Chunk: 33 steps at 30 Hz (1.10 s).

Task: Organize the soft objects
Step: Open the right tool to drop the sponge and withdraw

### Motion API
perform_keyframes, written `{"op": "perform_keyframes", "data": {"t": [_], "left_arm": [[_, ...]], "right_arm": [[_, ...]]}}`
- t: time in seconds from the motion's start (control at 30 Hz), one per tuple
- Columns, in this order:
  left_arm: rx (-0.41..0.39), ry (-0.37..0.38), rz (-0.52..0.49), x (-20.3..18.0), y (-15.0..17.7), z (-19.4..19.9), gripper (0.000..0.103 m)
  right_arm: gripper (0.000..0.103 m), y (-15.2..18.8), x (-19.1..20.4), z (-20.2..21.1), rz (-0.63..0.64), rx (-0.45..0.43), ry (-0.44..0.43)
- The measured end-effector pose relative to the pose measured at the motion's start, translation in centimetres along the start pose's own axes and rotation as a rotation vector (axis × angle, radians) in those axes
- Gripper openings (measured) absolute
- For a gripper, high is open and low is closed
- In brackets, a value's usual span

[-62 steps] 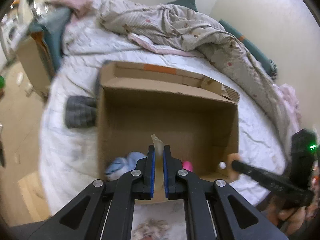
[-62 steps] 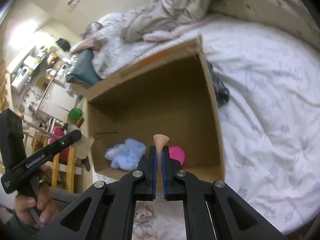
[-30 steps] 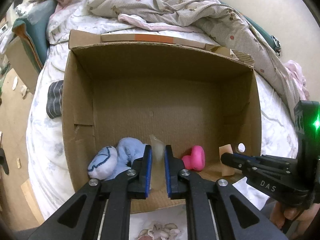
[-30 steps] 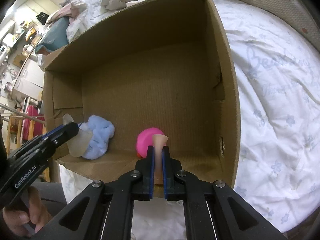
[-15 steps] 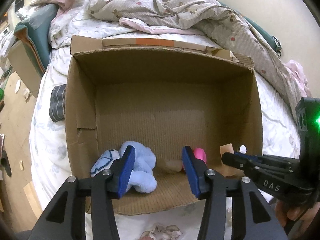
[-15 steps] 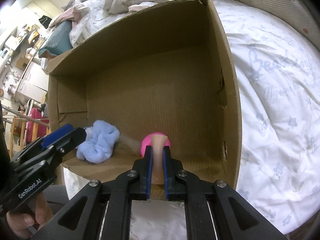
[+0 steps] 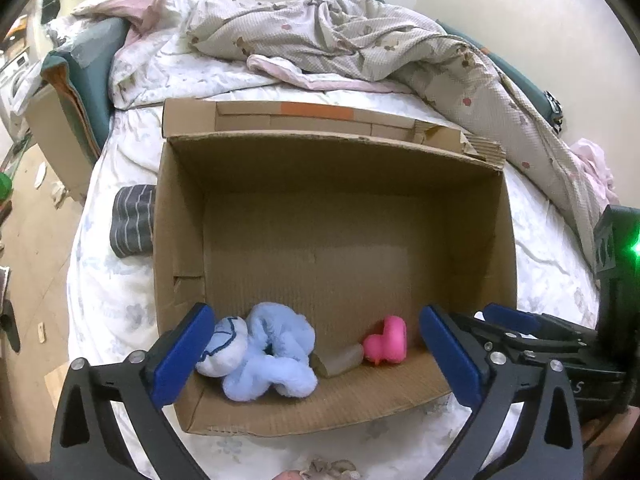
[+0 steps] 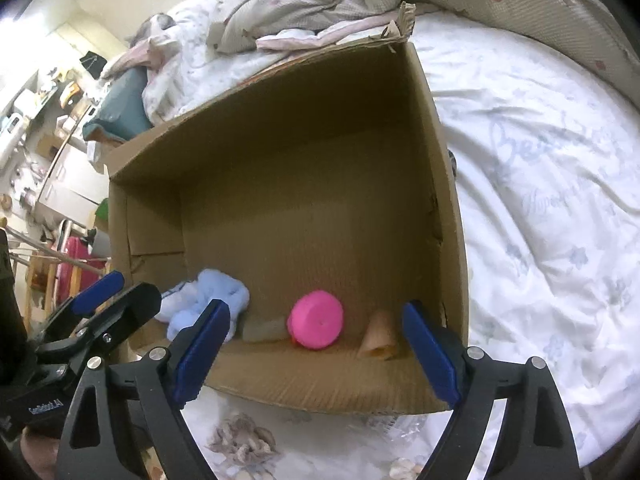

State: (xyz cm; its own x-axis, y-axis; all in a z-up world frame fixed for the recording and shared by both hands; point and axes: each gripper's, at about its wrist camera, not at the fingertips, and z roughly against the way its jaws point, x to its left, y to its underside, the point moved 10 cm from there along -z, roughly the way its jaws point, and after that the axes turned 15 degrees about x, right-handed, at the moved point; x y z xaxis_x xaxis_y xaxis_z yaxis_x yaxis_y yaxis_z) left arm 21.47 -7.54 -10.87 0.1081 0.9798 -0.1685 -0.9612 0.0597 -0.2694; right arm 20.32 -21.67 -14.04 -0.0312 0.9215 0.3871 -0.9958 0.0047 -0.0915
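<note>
An open cardboard box (image 7: 332, 152) (image 8: 444, 184) lies on the bed. Inside, along its near wall, lie a light blue plush toy (image 7: 264, 356) (image 8: 216, 296), a translucent beige soft piece (image 7: 340, 360) (image 8: 264, 328), a pink soft toy (image 7: 388, 340) (image 8: 316, 320) and a tan cone-shaped piece (image 8: 378, 336). My left gripper (image 7: 316, 356) is open and empty over the box's near edge. My right gripper (image 8: 316, 356) is open and empty above the same edge, and it shows at the right of the left wrist view (image 7: 520, 328).
The box rests on a white floral bedsheet (image 8: 560, 200). A rumpled beige quilt (image 7: 360, 44) lies behind it. A dark striped cloth (image 7: 132, 224) lies left of the box. A small greyish fabric item (image 8: 244, 440) lies on the sheet in front of the box.
Both grippers have opened. The left one let go of the translucent beige piece and the right one let go of the tan cone; both pieces now lie in the box.
</note>
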Motion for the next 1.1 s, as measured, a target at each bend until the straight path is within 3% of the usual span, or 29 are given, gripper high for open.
{"op": "perform_keyframes", "data": {"t": [0.13, 0.57, 0.83, 1.1], "left_arm": [[0.008, 0.017, -0.003, -0.3, 0.0, 0.2, 0.103], [-0.035, -0.048, -0.024, 0.3, 1.6, 2.5, 0.103], [-0.068, -0.097, -0.004, 1.9, 3.8, 4.9, 0.103], [-0.044, -0.118, 0.049, 3.5, 7.3, 5.4, 0.103]], "right_arm": [[0.094, 0.1, 0.2, 0.1, 0.009, 0.003, -0.006], [0.094, 1.4, -0.6, 1.4, -0.018, -0.002, -0.018], [0.094, 2.9, -0.4, 3.7, -0.025, -0.063, -0.007], [0.093, 5.2, 0.6, 5.1, 0.074, -0.109, 0.088]]}}
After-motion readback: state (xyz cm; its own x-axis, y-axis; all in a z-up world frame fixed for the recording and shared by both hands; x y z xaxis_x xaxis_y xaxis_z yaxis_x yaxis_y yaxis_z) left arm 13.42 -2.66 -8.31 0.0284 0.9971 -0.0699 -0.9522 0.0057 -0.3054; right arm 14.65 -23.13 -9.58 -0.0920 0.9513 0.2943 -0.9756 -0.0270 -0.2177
